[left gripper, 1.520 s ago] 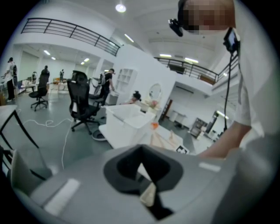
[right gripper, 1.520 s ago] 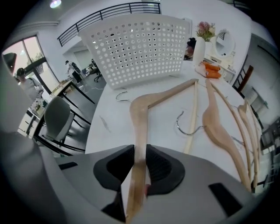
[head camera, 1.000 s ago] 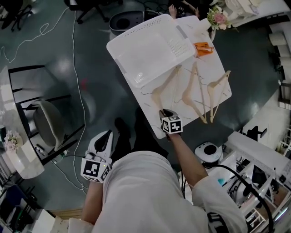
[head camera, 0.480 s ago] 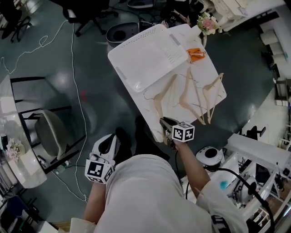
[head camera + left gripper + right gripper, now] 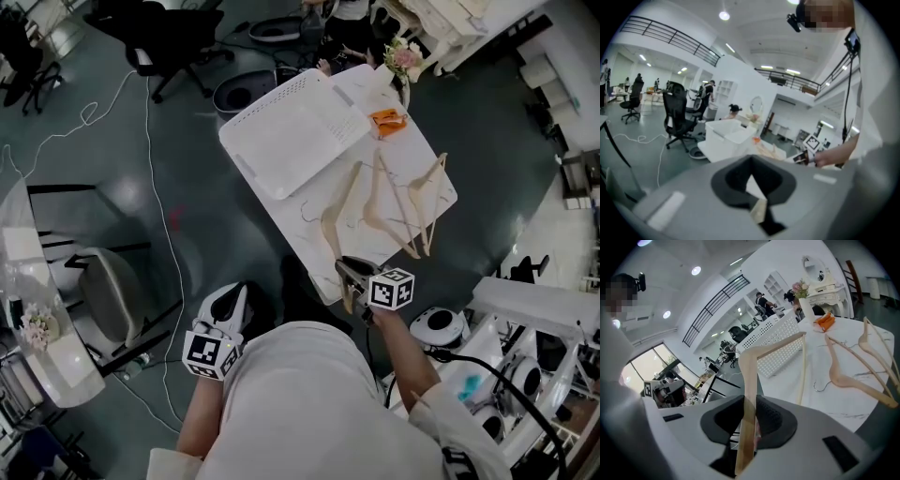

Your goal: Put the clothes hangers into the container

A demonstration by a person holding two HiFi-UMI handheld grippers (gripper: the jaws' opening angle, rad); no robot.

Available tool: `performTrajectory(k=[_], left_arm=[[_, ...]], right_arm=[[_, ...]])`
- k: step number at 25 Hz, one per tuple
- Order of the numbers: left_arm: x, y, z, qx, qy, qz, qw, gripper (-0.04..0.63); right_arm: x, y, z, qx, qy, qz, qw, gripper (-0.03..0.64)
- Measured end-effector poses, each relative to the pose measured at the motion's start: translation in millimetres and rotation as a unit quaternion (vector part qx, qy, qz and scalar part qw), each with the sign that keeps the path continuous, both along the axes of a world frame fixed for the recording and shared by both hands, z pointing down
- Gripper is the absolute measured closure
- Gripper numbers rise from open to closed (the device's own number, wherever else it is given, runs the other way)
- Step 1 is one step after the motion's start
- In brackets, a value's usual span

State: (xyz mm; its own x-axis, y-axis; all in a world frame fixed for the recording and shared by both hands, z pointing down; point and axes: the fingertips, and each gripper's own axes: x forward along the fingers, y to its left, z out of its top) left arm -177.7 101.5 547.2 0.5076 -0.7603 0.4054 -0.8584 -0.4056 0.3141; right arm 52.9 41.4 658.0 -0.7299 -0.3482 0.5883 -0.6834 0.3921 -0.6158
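A pale wooden hanger (image 5: 336, 211) lies across the near left of the white marble table (image 5: 375, 246), next to the white perforated container (image 5: 295, 131). My right gripper (image 5: 347, 270) is at the table's near edge, shut on one arm of that hanger (image 5: 749, 376), which runs up between the jaws of this gripper (image 5: 751, 420). Two more wooden hangers (image 5: 389, 202) (image 5: 427, 202) lie flat on the table to the right. My left gripper (image 5: 228, 298) hangs low beside the person, off the table, its jaws together with nothing in them (image 5: 758, 206).
An orange object (image 5: 386, 120) and a vase of flowers (image 5: 403, 58) sit at the table's far corner. Office chairs (image 5: 178, 37) and a white cable (image 5: 155, 169) are on the dark floor to the left. White equipment (image 5: 441, 328) stands near the right.
My right gripper has drawn back a little toward the table's near edge and turned, still on the hanger's arm. The head view has shifted. The left gripper stays low.
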Motion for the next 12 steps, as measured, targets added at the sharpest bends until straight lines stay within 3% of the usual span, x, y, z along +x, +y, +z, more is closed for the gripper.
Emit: performTrajectory(k=[12], left_arm=[[10.7, -11.2, -14.0, 0.029, 0.002, 0.015, 0.9995, 0.594]], right_arm=[[-8.2, -31.9, -68.1, 0.064, -0.039, 0.007, 0.997, 0.543]])
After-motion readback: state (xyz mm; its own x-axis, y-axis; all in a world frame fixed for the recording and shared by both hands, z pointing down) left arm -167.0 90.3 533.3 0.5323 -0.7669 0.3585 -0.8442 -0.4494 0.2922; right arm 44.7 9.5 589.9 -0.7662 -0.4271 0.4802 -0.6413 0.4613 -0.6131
